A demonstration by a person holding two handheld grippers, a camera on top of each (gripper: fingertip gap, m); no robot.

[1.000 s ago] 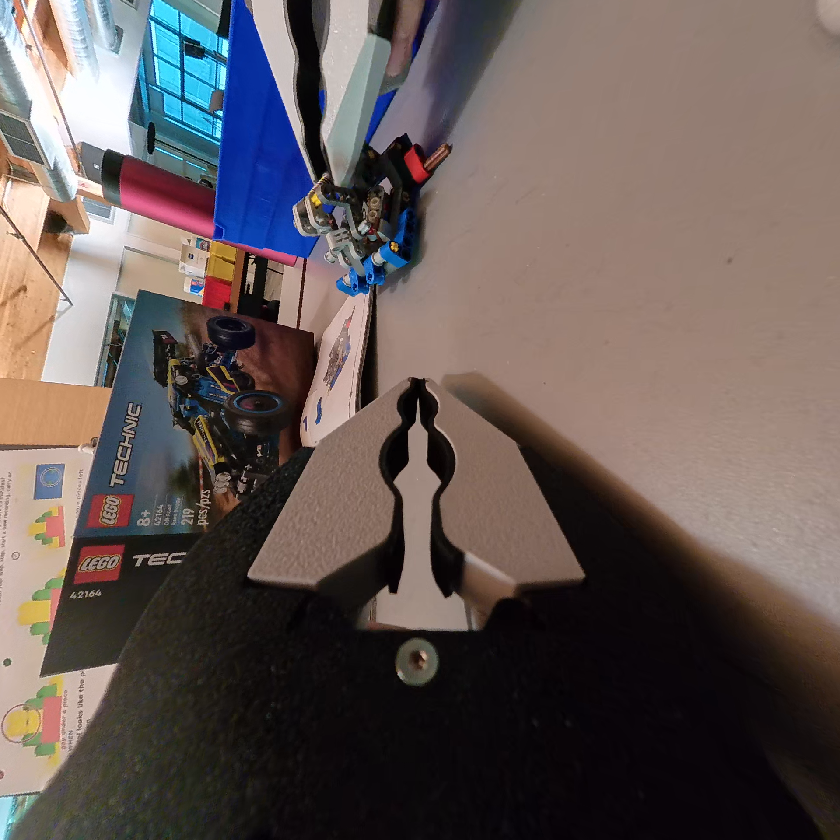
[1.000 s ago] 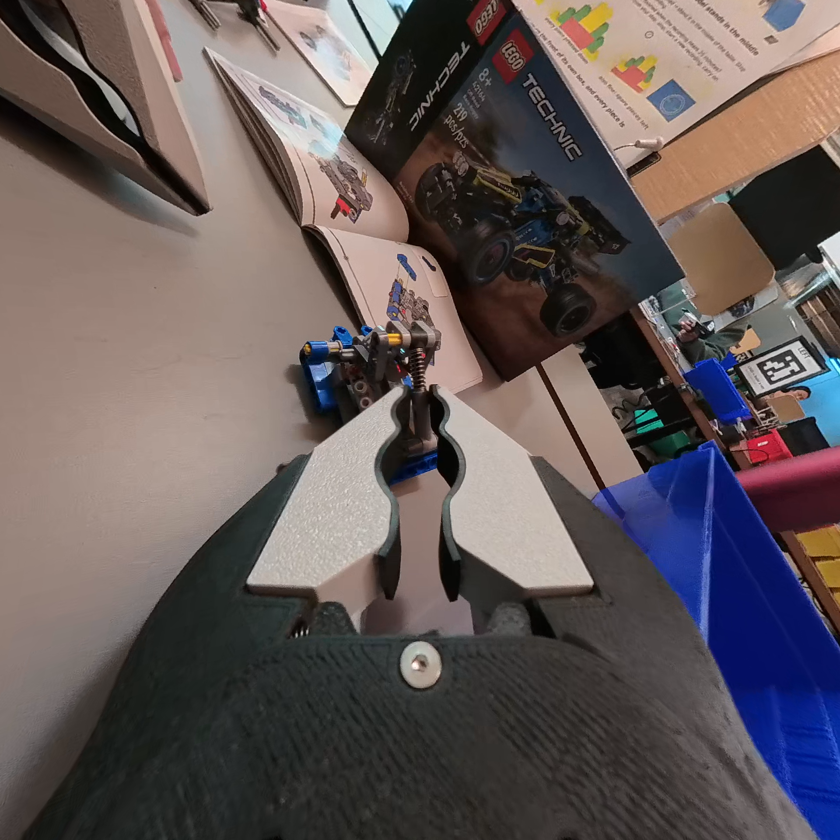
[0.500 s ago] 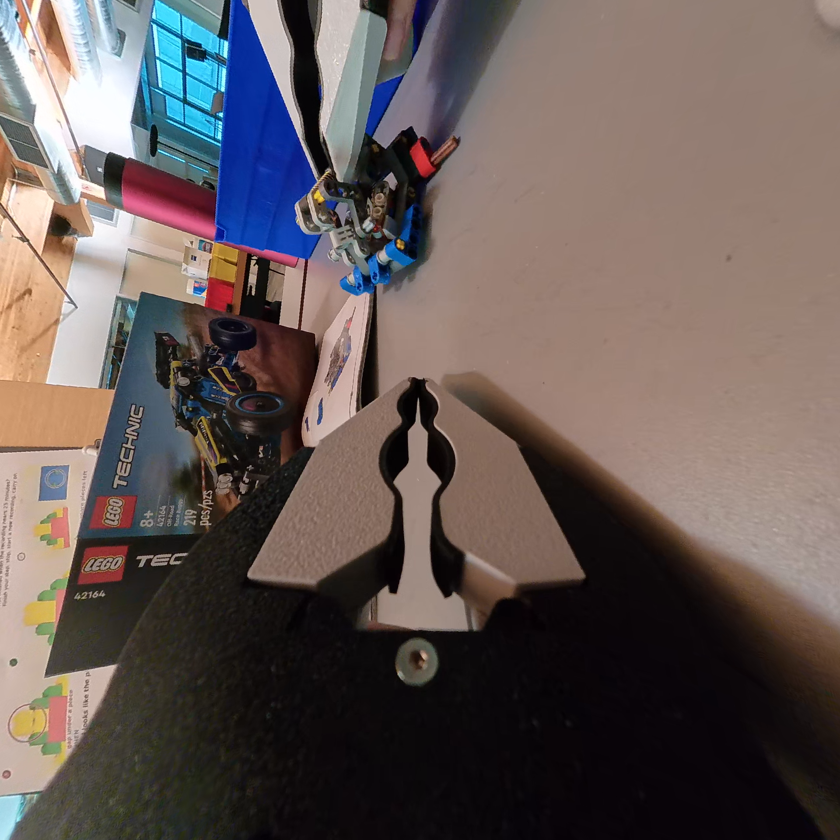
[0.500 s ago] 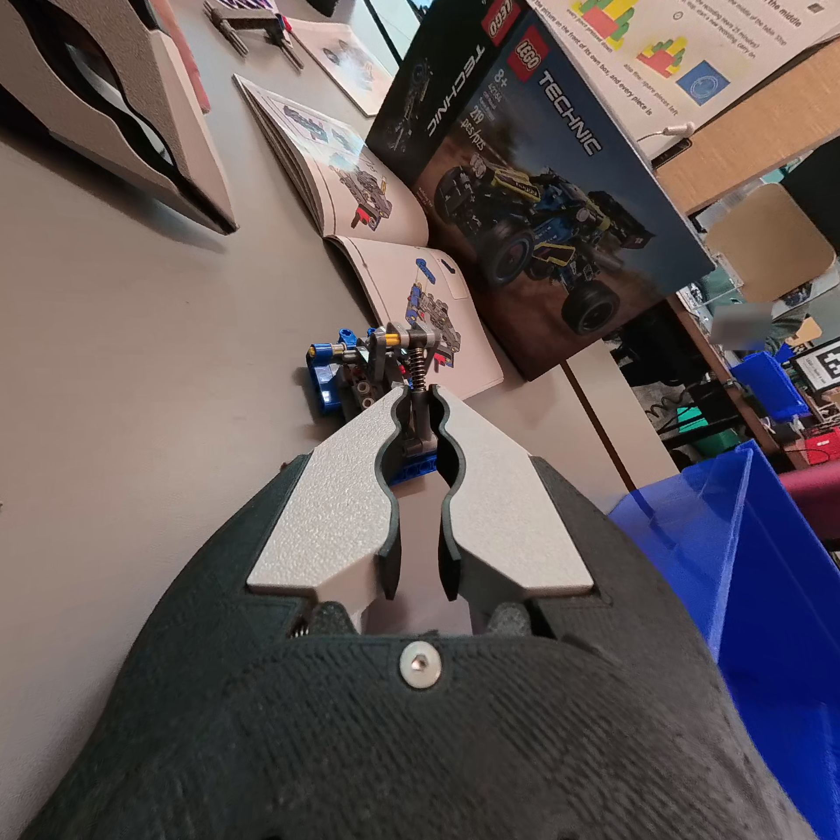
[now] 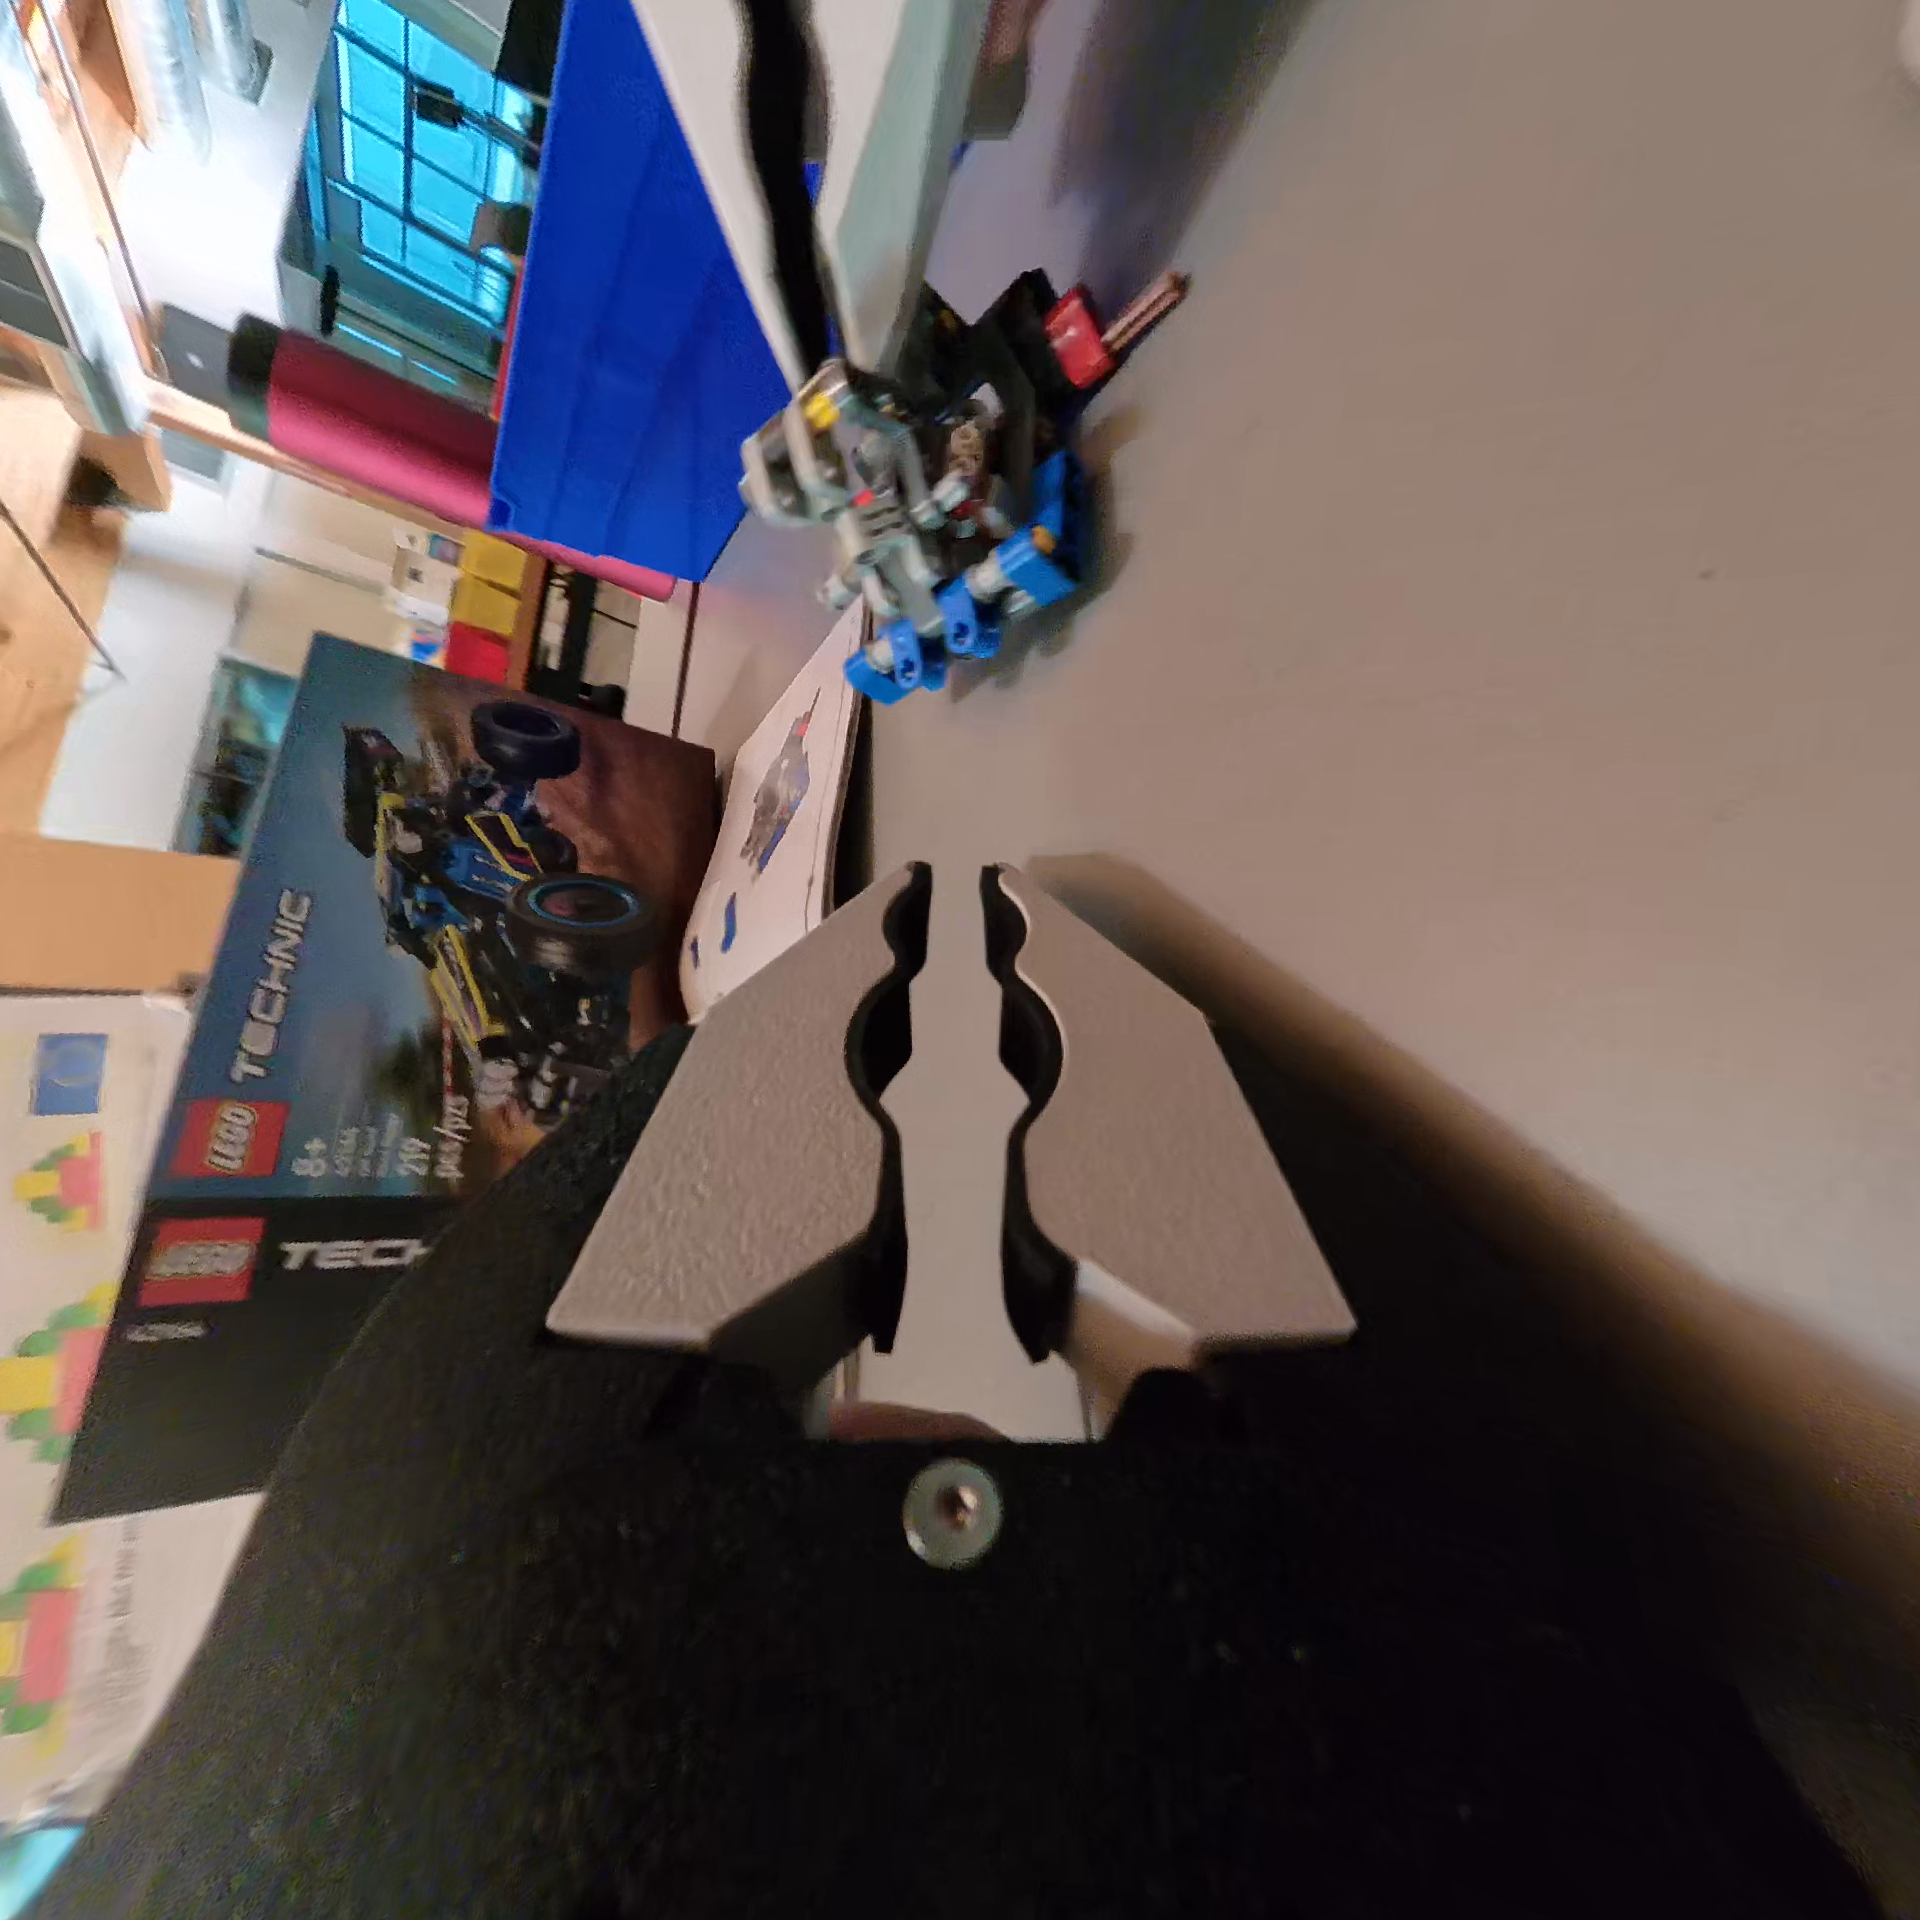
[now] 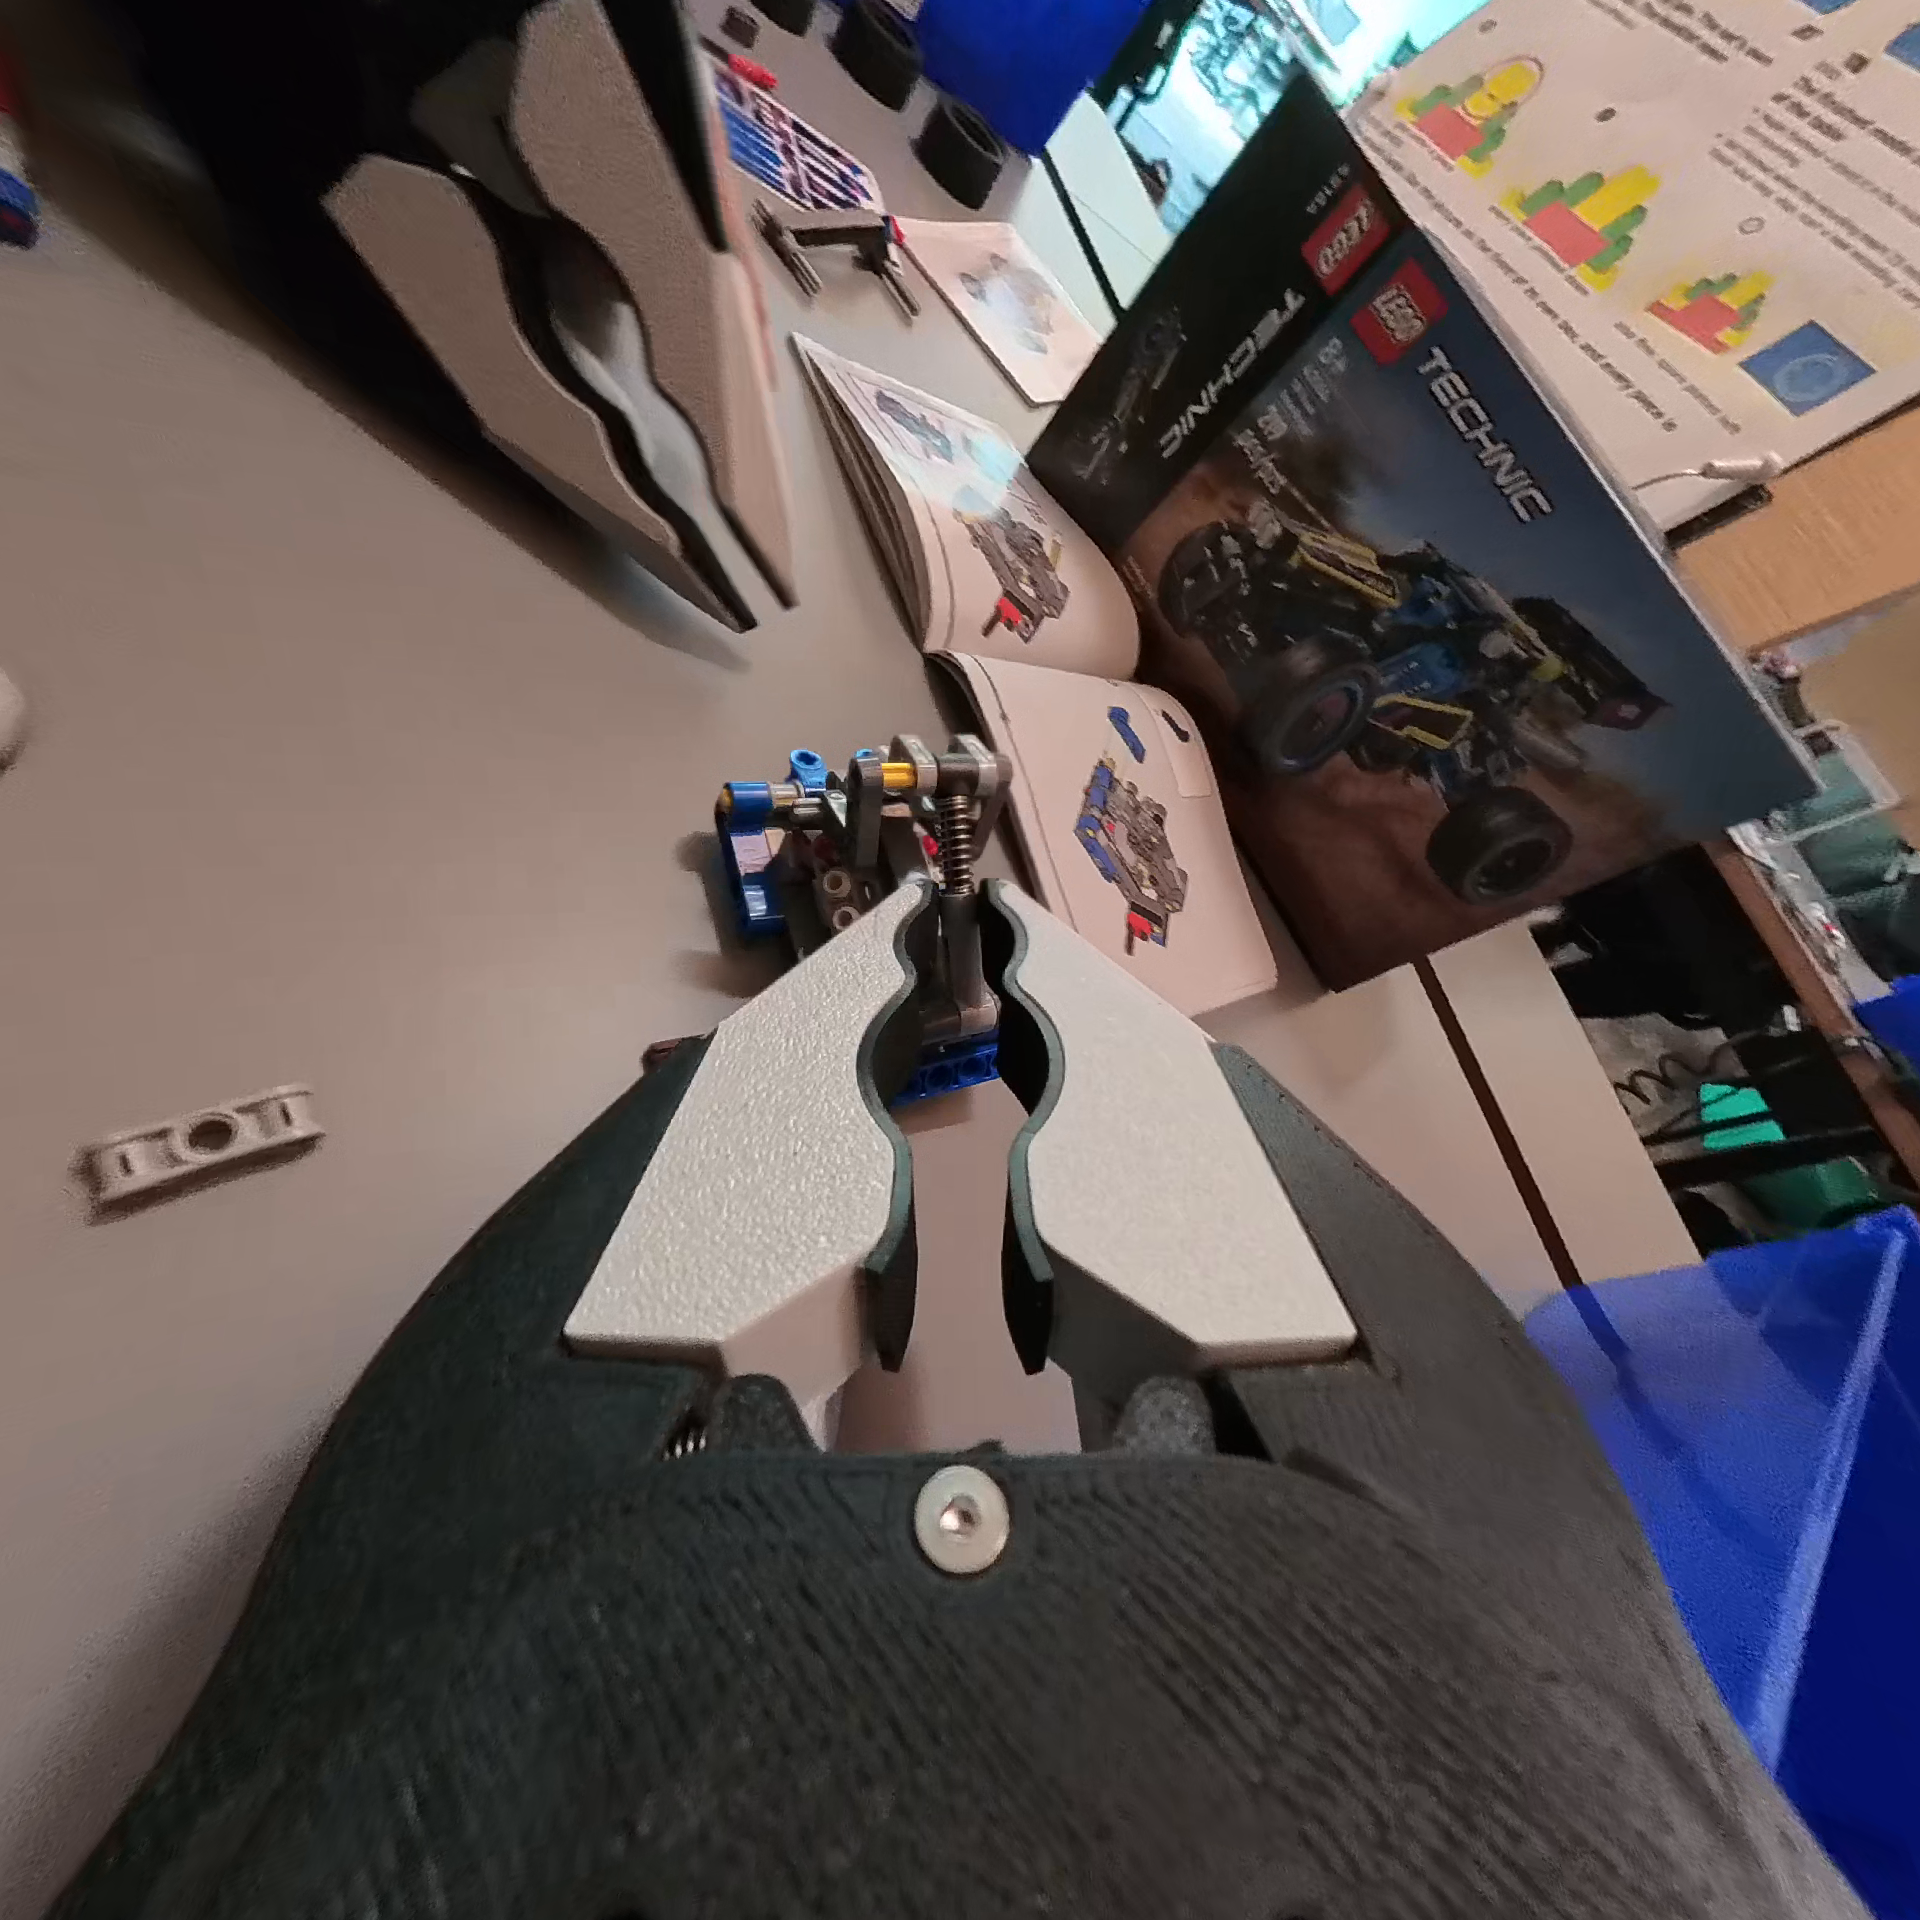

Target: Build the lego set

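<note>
**Left gripper parts its jaws while the right holds the brick model**

Parting of the left gripper (image 5: 956, 883) is the clearest change: its fingertips met half a second ago and now stand a narrow gap apart with only bare grey surface (image 5: 1455, 623) between them, nothing held. Its view has also swung a little, so the small blue and grey brick model (image 5: 925, 499) sits larger in the upper middle of the frame.

In the right wrist view the right gripper (image 6: 956, 904) is closed on the model's dark grey upright strut (image 6: 961, 956), just below a coiled spring, both pads against it, as it was before. That view has pulled back and tilted: a loose grey brick piece (image 6: 197, 1143) now shows at the left edge, and the left gripper appears larger in the upper left.

The model (image 6: 831, 842) rests on the surface at frame centre, just beside an open instruction booklet (image 6: 1101, 831), with the set's box (image 6: 1455, 582) standing behind it. A blue bin (image 6: 1766, 1455) fills the lower right corner.

How far any assembly has come cannot be told; the model looks only partly built.
</note>
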